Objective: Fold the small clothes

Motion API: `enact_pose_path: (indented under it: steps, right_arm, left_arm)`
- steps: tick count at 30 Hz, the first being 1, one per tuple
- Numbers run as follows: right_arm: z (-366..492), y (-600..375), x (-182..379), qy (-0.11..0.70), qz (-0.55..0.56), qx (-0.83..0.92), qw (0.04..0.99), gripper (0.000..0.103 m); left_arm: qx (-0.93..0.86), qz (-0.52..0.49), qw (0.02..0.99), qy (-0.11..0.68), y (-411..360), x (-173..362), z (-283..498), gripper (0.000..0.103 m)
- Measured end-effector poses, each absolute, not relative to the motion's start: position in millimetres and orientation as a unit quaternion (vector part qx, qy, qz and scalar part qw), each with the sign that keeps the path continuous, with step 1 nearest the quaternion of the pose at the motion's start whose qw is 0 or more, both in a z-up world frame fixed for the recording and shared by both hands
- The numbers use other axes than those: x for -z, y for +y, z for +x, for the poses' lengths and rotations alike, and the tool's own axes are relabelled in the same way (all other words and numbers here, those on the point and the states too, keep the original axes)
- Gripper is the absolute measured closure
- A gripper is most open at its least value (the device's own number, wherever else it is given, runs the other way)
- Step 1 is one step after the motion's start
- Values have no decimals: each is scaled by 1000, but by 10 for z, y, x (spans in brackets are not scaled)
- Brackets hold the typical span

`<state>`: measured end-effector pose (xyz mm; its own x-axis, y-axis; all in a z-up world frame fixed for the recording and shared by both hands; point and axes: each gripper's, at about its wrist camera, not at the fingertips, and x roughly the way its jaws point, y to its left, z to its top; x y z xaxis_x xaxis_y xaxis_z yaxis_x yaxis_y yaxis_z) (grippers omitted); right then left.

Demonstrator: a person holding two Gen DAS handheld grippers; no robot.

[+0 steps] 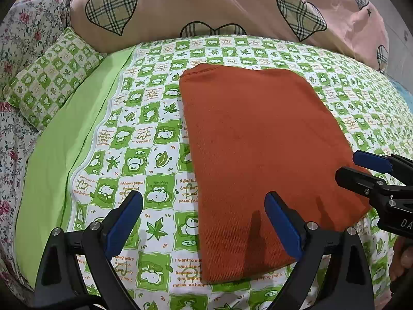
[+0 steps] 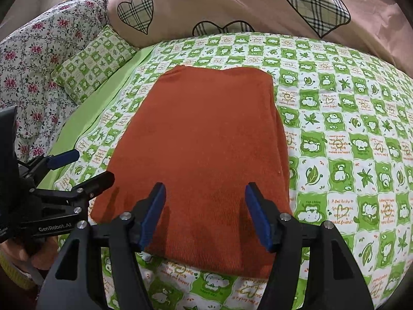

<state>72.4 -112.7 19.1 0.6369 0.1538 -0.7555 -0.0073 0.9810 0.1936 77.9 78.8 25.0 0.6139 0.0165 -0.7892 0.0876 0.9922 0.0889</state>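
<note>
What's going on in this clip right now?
A person holds a two-finger gripper in each hand over a bed. A rust-orange garment lies flat on the green checked sheet, already folded into a rough rectangle. The left gripper and the right gripper both stand open above its near edge, holding nothing. A pink quilt with plaid hearts lies behind.
</note>
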Motion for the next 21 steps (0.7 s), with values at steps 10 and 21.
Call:
enact_pose_path:
  steps: [10,21]
  right_arm:
    - [799,-1139,-206,424,83,-50,901,38]
    - [838,-1141,-214,424,81,-52,901,38]
  left_arm:
    - [20,58,897,437,785,-262,826,7]
    - [19,58,898,435,770,-287,853,7]
